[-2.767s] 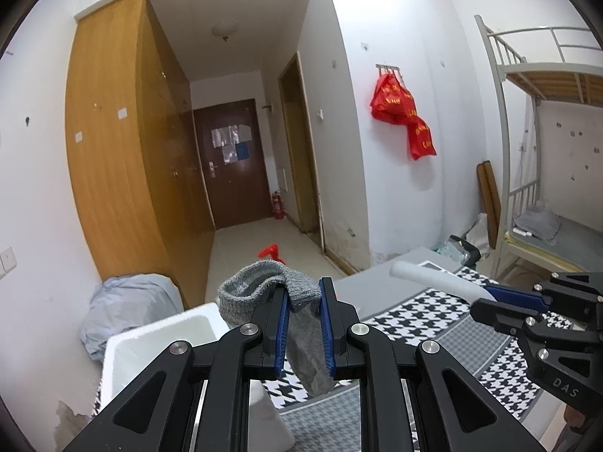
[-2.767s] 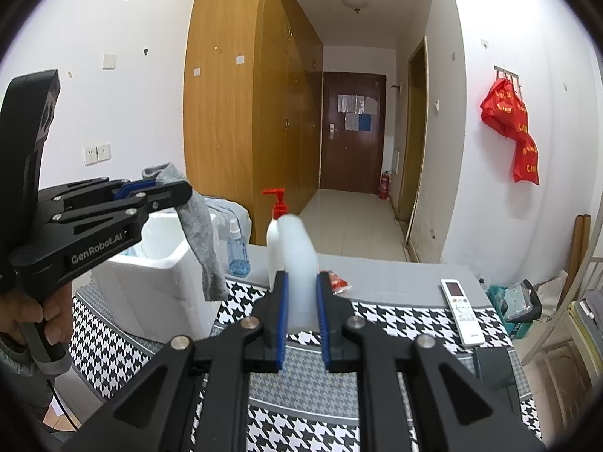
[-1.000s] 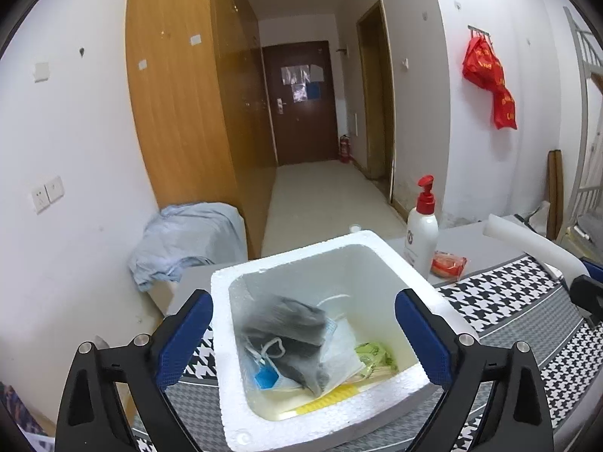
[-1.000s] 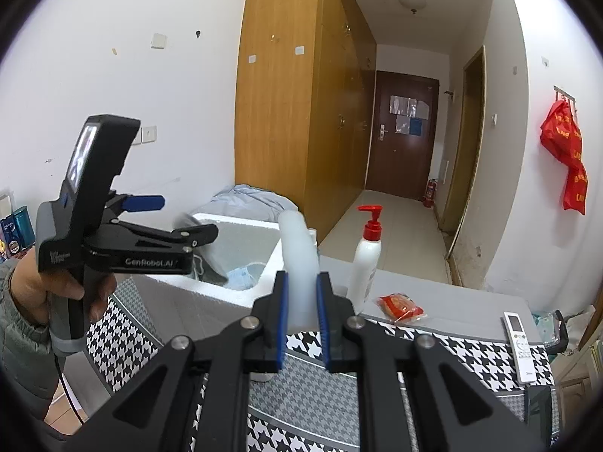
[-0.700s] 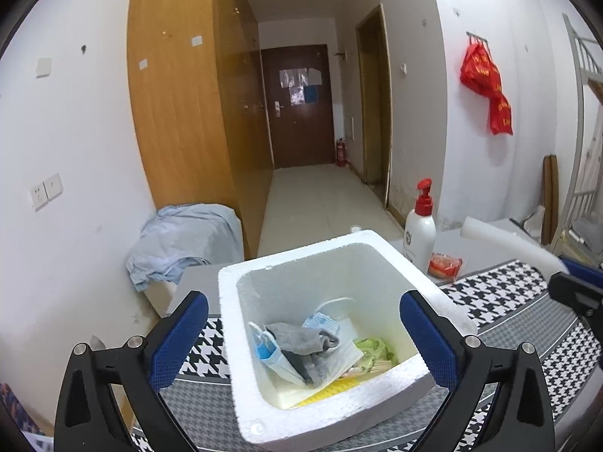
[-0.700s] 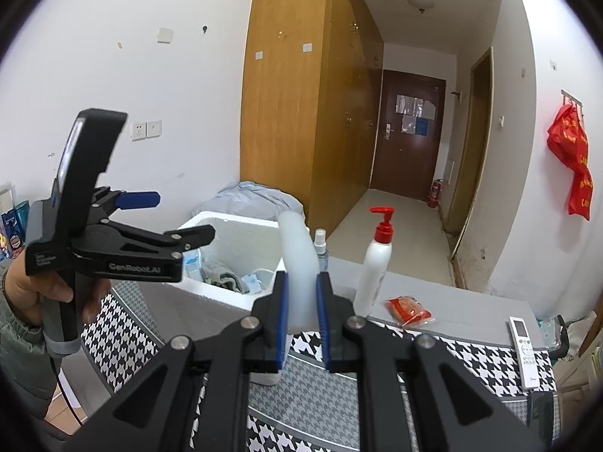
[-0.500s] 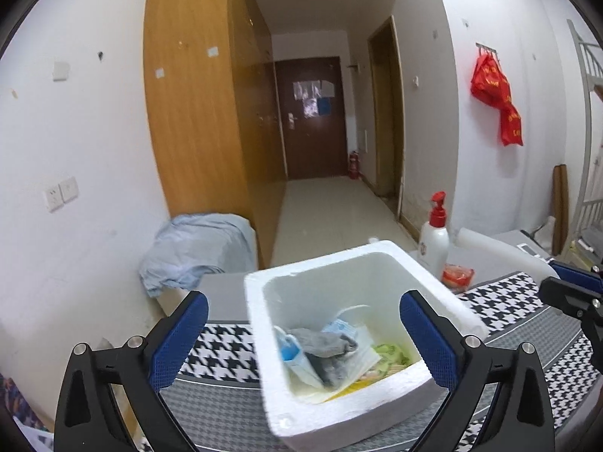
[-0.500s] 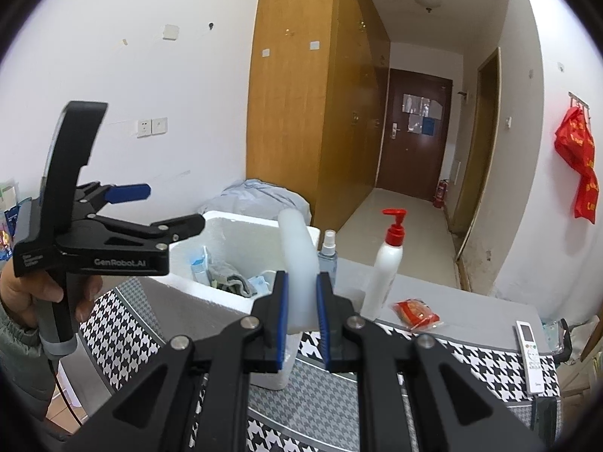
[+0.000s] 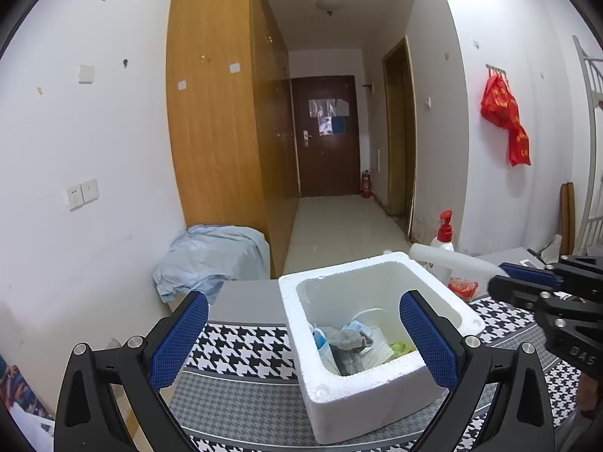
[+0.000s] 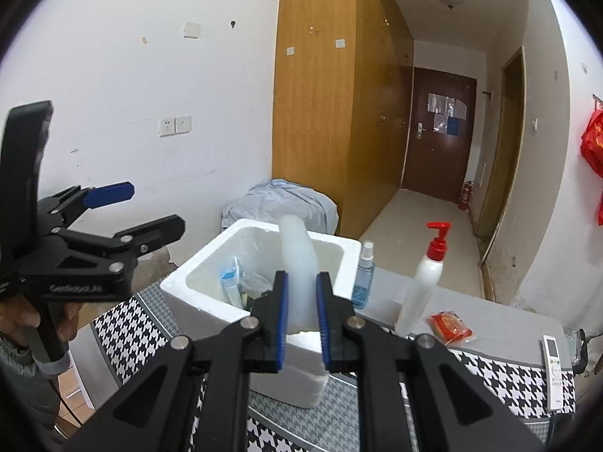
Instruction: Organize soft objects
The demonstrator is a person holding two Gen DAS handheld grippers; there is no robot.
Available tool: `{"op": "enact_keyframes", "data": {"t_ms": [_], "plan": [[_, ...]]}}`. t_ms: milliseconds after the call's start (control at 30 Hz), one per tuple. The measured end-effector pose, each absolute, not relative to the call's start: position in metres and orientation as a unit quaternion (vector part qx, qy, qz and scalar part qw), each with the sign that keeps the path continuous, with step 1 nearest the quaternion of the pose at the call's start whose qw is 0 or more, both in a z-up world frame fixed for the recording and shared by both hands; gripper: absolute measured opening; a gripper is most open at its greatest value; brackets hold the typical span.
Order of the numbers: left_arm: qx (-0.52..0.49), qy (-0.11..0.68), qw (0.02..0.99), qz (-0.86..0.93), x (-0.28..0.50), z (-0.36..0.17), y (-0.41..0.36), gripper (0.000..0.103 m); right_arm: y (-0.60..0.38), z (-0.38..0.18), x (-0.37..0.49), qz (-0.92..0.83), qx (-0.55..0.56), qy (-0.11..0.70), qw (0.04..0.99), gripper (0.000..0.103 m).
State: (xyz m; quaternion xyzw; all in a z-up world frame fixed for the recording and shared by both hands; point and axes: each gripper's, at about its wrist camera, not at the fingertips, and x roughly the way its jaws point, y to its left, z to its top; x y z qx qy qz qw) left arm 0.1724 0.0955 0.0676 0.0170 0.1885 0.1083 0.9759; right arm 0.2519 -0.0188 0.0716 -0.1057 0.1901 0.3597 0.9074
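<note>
A white foam box stands on the houndstooth cloth, and a grey sock lies inside it among face masks. My left gripper is open wide, empty, just in front of and above the box's near left corner. In the right wrist view the left gripper hangs left of the box, held by a person's hand. My right gripper is shut on a white foam tube that points over the box. The same tube reaches in from the right.
Behind the box stand a small spray bottle and a white pump bottle with a red top. A red packet and a remote lie to the right. A blue cloth heap sits by the wardrobe.
The left gripper, earlier shut on the grey sock, is open and the sock lies in the box. The left gripper drifted left of the box. The right gripper with its tube came closer to the box.
</note>
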Motion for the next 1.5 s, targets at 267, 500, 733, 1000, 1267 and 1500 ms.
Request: {"op": "enact_keyframes", "data": {"t_ms": [267,500,733,1000,1267,1500], "plan": [[0.026,0.184,0.975,0.126,0.156,0.064,0.098,0.102,-0.002,0.072,0.259,0.377,-0.103,0.202,0.898,0.018],[0.018,0.18,0.974,0.134,0.149,0.062,0.108,0.102,0.01,0.067,0.266,0.388,-0.101,0.216,0.89,0.018],[0.008,0.181,0.974,0.139,0.146,0.059,0.115,0.102,0.027,0.058,0.271,0.391,-0.113,0.229,0.884,0.018],[-0.002,0.177,0.974,0.145,0.137,0.058,0.125,0.102,0.026,0.053,0.277,0.39,-0.099,0.232,0.886,0.068],[-0.006,0.176,0.974,0.143,0.135,0.058,0.127,0.102,0.018,0.06,0.264,0.389,-0.091,0.219,0.89,0.075],[-0.002,0.171,0.976,0.135,0.131,0.062,0.117,0.102,0.004,0.065,0.259,0.383,-0.079,0.207,0.897,0.084]]}}
